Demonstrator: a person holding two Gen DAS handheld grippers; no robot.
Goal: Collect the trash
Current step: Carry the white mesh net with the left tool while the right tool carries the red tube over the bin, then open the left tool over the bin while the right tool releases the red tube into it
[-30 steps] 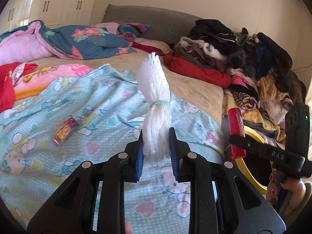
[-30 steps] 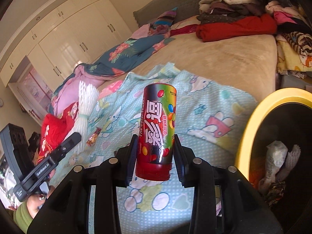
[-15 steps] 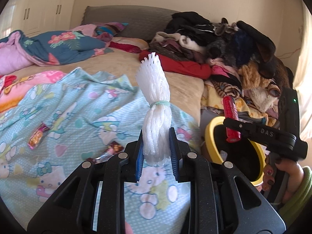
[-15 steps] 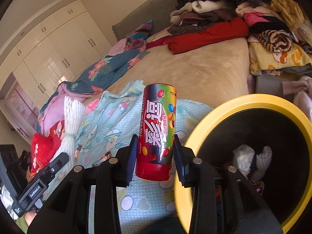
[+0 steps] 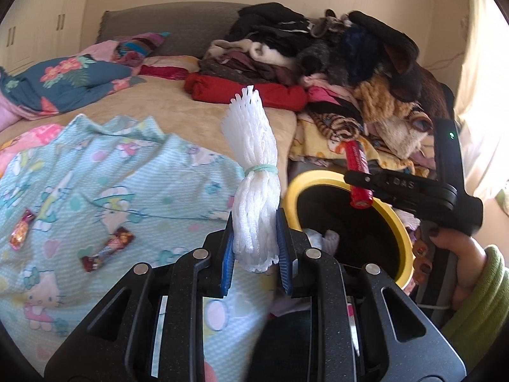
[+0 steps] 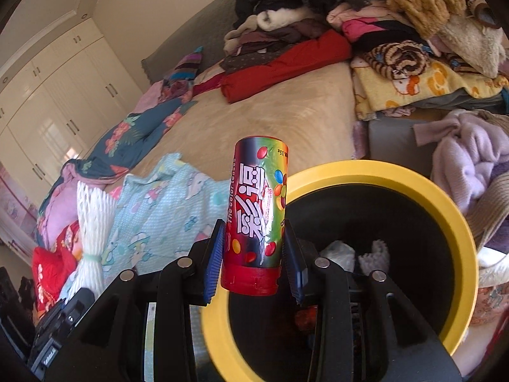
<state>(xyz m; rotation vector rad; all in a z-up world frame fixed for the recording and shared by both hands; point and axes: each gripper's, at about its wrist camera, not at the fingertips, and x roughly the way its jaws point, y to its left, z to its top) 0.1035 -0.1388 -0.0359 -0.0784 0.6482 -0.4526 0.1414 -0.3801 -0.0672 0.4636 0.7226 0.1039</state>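
left gripper pinching foam net (banded) | right gripper clamping candy tube upright | yellow-rimmed bin lying just ahead-right of tube

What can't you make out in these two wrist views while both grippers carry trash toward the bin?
- Bin depth: right wrist view, dark interior; pale scraps unidentifiable.
- Candy tube base: the right gripper covers its sides.
- Two wrappers on the blanket: left wrist view, print too small.
- Foam net bottom: between the left gripper.
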